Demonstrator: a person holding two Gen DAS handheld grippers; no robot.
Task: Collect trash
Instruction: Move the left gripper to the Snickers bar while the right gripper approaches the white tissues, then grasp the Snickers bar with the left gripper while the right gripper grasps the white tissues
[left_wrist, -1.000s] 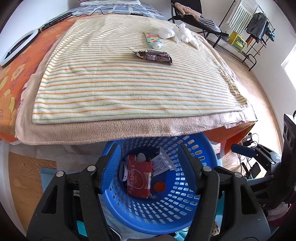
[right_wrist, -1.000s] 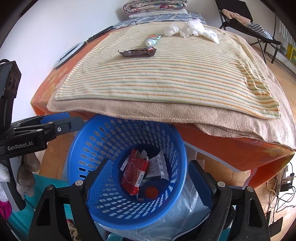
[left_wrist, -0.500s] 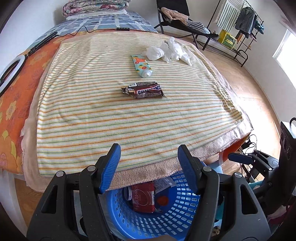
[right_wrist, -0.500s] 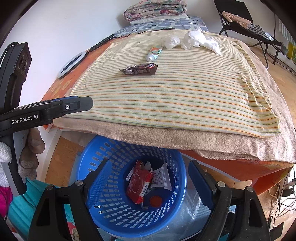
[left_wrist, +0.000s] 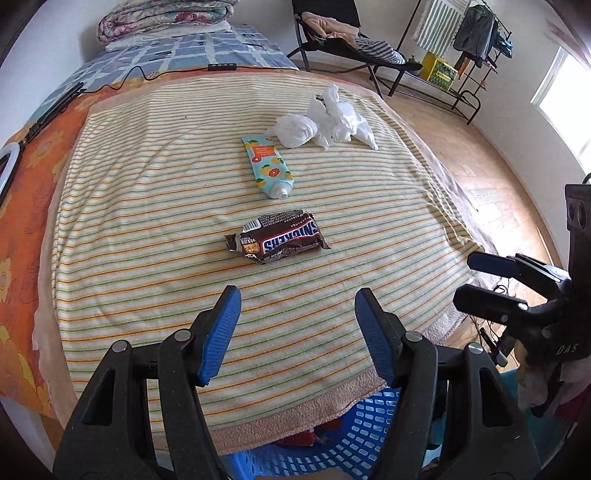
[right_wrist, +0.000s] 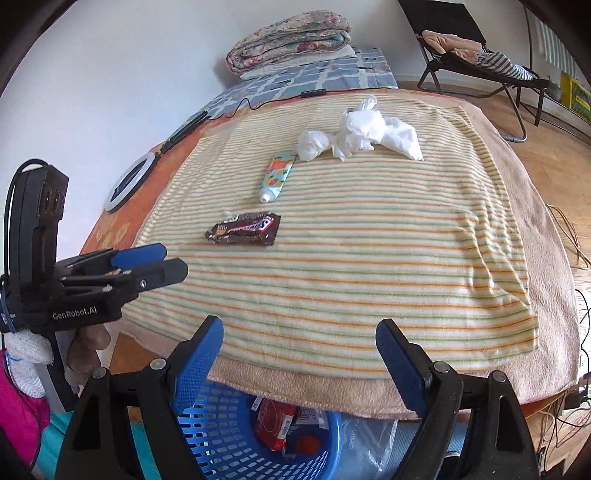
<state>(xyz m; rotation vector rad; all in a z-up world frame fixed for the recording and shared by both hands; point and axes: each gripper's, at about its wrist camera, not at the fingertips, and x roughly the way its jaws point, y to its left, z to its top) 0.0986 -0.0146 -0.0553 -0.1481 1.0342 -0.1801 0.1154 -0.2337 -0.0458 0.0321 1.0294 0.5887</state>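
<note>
Left wrist view: my left gripper hangs over the near part of the striped towel on the bed, fingers spread wide with nothing between them. Just beyond the fingertips lies the Snickers wrapper, flat on the towel and not touched. Farther up lies the citrus-print tube, cap end toward me, and beyond it the crumpled white tissues, one ball touching or nearly touching the tube's far end; I cannot tell which. The blue basket shows under the bed edge between the gripper bodies. Right wrist view: my right gripper sits lower, at the bed's edge, fingers likewise apart and empty. Below it the blue basket stands on the floor, holding a red packet, some white printed wrapper and a small red cap; the rest of its contents are hidden by the overhanging towel. A clear plastic bag lies just beside the basket.
</note>
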